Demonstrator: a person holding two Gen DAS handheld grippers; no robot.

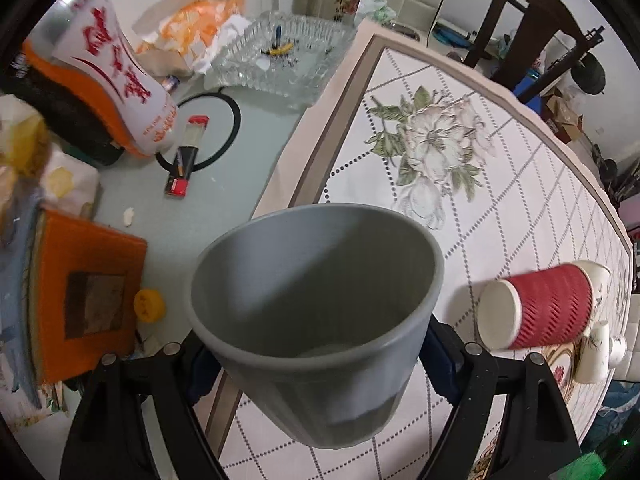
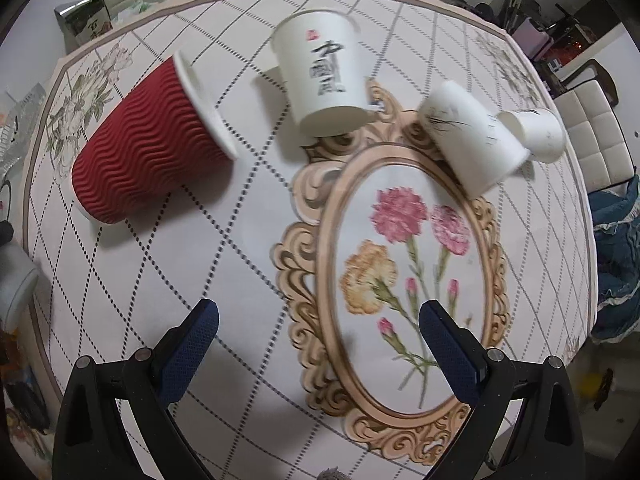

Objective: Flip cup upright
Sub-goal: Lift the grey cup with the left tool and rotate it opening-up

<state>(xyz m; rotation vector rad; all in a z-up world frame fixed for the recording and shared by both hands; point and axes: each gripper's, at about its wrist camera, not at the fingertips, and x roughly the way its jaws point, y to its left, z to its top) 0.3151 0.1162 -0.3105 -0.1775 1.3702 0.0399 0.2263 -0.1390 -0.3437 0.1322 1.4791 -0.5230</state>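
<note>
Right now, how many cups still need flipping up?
None looks finished. In hand: the left tool grips the grey cup, mouth facing the camera, above the table. Left: the red cup lies sideways, and three white cups aren't upright either. The right tool is open, holding nothing.

Bare tablecloth (image 2: 256, 280) before the right claw (image 2: 320, 344); red cup (image 2: 144, 148) lies left.

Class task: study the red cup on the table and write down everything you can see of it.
The red cup is a paper cup with a wavy ribbed red sleeve, white rim and white inside. It lies on its side on the tablecloth, mouth facing the white cups, touching neither gripper. The left wrist view shows its white base.
</note>
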